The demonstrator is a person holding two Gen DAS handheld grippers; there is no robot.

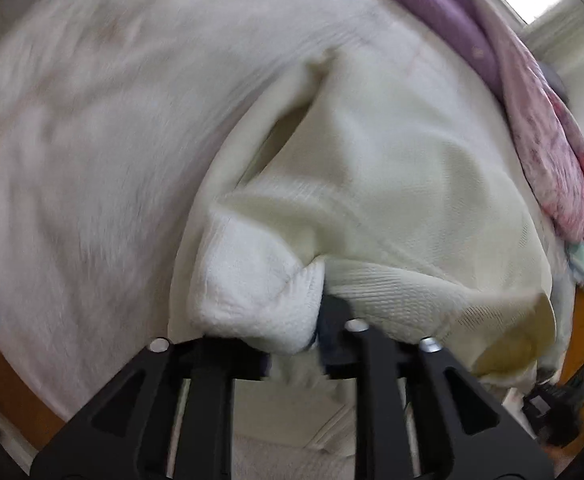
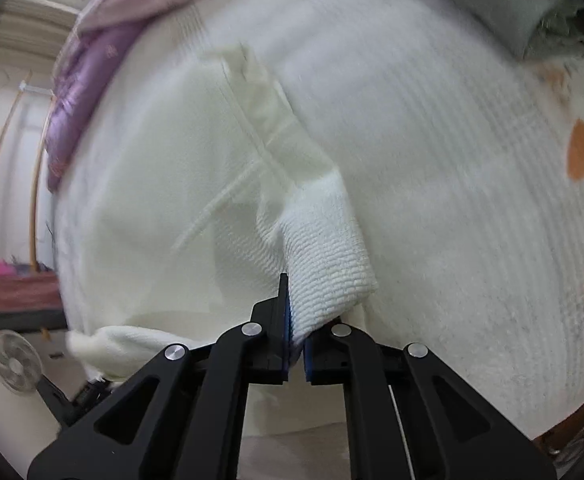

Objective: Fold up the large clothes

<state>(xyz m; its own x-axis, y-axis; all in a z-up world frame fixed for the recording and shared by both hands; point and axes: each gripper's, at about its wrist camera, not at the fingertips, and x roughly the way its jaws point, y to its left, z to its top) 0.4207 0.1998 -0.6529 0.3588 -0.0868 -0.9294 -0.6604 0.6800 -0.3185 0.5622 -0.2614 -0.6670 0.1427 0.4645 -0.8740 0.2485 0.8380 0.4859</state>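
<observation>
Over the bed [image 2: 451, 200], both claws [image 1: 295, 344] [image 2: 296, 344] apparently clamp the cream garment [image 2: 323, 264].

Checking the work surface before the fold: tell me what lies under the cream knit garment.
Under the cream knit garment lies a white quilted bed cover, visible around it. A purple quilt lies behind. The area directly beneath the garment is covered. Both tools, left and right, grip its ribbed edge.

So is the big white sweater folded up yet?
Not yet. Nothing looks neatly folded. The left hand-held gripper and right hand-held gripper each pinch a ribbed edge of the white sweater, lifting it over the bed. Laying it flat and folding remain.
</observation>
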